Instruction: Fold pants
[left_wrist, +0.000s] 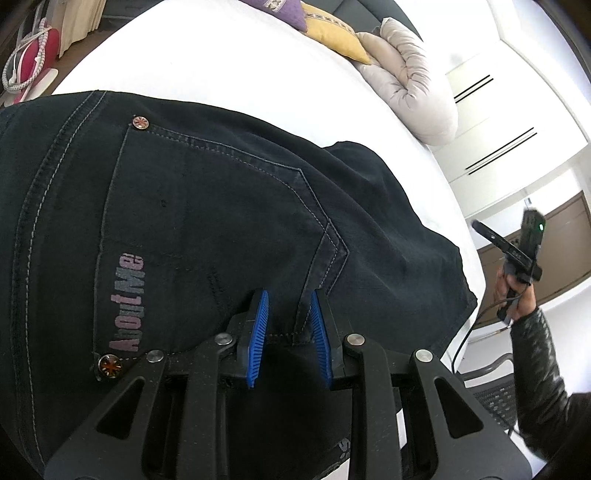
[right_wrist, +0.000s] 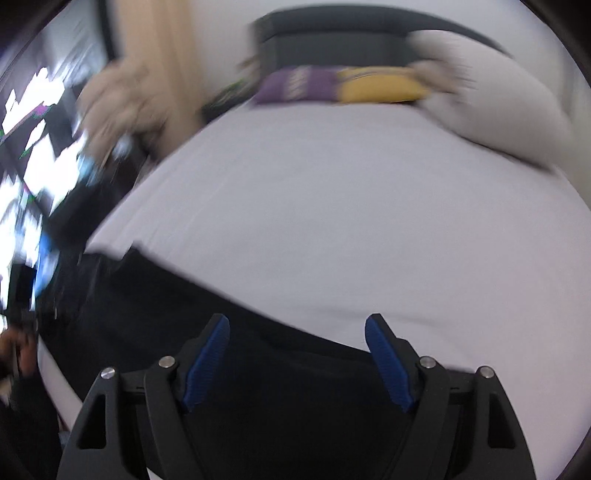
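Dark navy pants (left_wrist: 207, 206) lie on the white bed (left_wrist: 221, 66), back pocket up, with an "About Me" print and metal rivets. My left gripper (left_wrist: 288, 321) is shut on the pants' waistband edge at a belt loop, which sits pinched between the blue pads. In the blurred right wrist view, my right gripper (right_wrist: 297, 325) stands open above the pants (right_wrist: 184, 314), its blue pads wide apart and nothing between them. The left wrist view shows a hand (left_wrist: 517, 295) in a dark sleeve holding that right gripper up off the bed's right edge.
Purple (left_wrist: 280, 9) and yellow (left_wrist: 336, 33) cushions and a pale rolled duvet (left_wrist: 410, 81) lie at the bed's far end. A pink and white object (left_wrist: 33, 55) stands beyond the left edge. A mesh chair (left_wrist: 495, 398) sits by the right edge.
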